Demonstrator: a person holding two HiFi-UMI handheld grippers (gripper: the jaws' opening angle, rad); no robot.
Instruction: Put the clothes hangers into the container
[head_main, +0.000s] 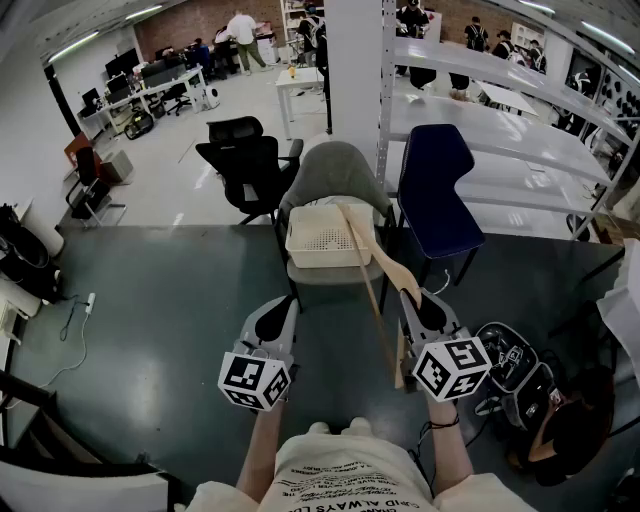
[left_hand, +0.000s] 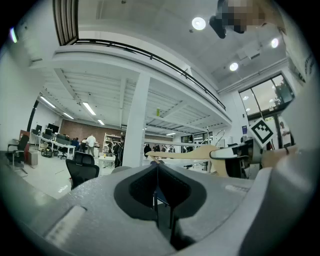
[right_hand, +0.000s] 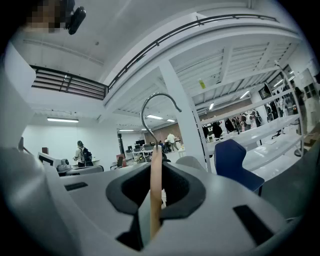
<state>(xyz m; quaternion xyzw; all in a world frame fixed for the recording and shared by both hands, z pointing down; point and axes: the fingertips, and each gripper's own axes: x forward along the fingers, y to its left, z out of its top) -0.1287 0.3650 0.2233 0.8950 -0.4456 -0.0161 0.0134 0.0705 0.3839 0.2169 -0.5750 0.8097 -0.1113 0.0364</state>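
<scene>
Wooden hanger (head_main: 380, 258) riding clamped in right gripper (head_main: 413, 298) jaws — long axis pointing ahead, far end overlapping right rim of cream basket (head_main: 300, 252); left gripper (head_main: 282, 308) hanging beside, jaws together, empty

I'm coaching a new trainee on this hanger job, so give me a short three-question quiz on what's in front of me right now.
1. True or false: the right gripper is clamped on the wooden hanger.
2. The cream basket sits on: A) the floor, B) the grey chair, C) the blue chair.
3. Fill in: the left gripper has its jaws ____, with nothing between them.

Key: 1 true; 2 B; 3 shut.
</scene>
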